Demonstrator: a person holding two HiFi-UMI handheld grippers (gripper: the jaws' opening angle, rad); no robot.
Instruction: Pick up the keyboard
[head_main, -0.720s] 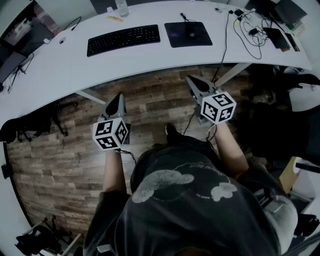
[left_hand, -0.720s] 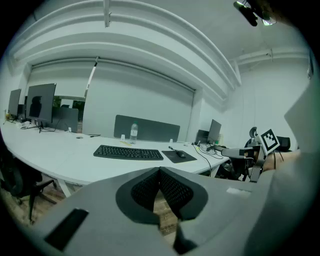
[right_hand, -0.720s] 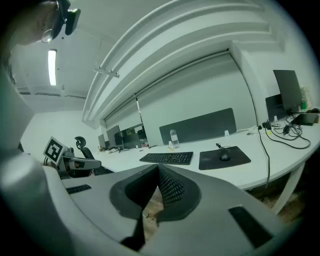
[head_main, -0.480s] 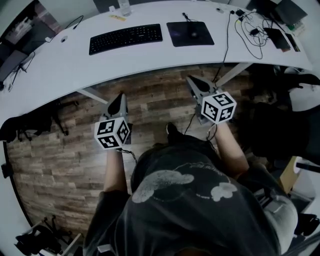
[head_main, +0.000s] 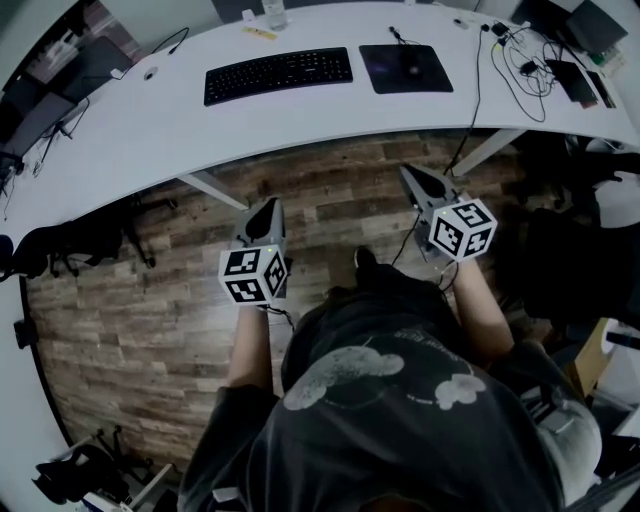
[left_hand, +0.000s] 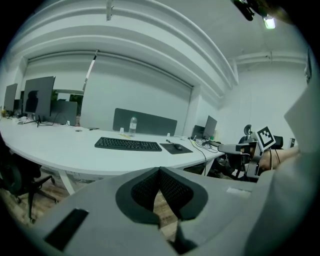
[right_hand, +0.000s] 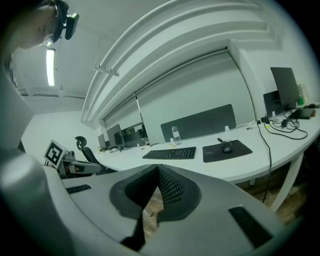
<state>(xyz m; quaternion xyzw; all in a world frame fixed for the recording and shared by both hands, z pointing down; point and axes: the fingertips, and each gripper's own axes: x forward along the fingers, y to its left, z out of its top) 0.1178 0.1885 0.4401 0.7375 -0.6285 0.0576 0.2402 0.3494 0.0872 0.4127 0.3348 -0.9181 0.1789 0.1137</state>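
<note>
Both the left tool and right tool have drifted right across the head view, the desk with them. Both are clenched empty; the keyboard lies well ahead on the desk. Approach step, seemingly: next they must reach forward and unclench.

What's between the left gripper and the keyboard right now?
Nothing: in the head view only wooden floor and bare desk separate the left gripper from the keyboard.
</note>
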